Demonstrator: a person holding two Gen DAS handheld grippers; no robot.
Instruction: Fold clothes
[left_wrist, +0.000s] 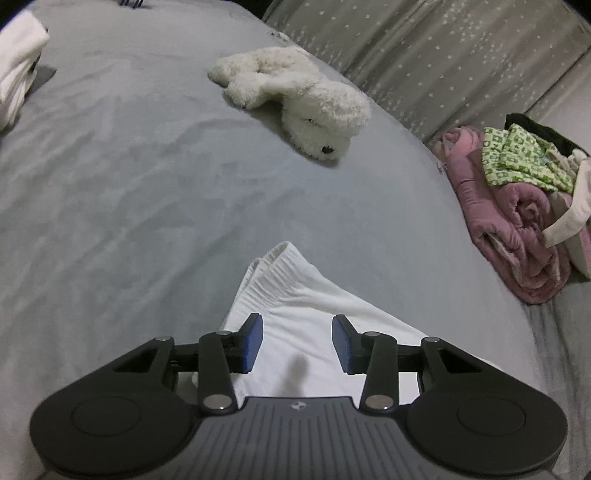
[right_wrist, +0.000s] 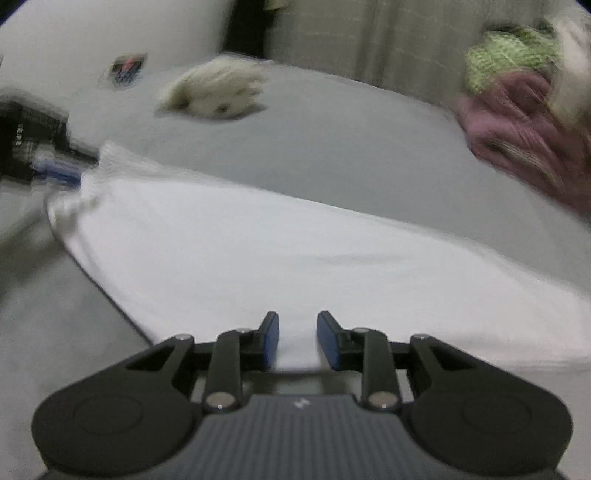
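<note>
Grippers first: left gripper (left_wrist: 297, 341) and right gripper (right_wrist: 297, 338), blue pads apart, each over the white garment (right_wrist: 236, 251) with nothing clamped. Garment: smooth cotton, ribbed elastic band, flat on the bed (left_wrist: 129, 177), grey soft cover. Beyond: fluffy white plush dog (left_wrist: 295, 98); at the bed's edge, heap of pink quilted and green-patterned clothes (left_wrist: 517, 206).

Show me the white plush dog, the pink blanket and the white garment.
white plush dog (left_wrist: 314, 107), left wrist view, its body
pink blanket (left_wrist: 517, 236), left wrist view, its rolled end
white garment (right_wrist: 236, 251), right wrist view, its flat middle
</note>
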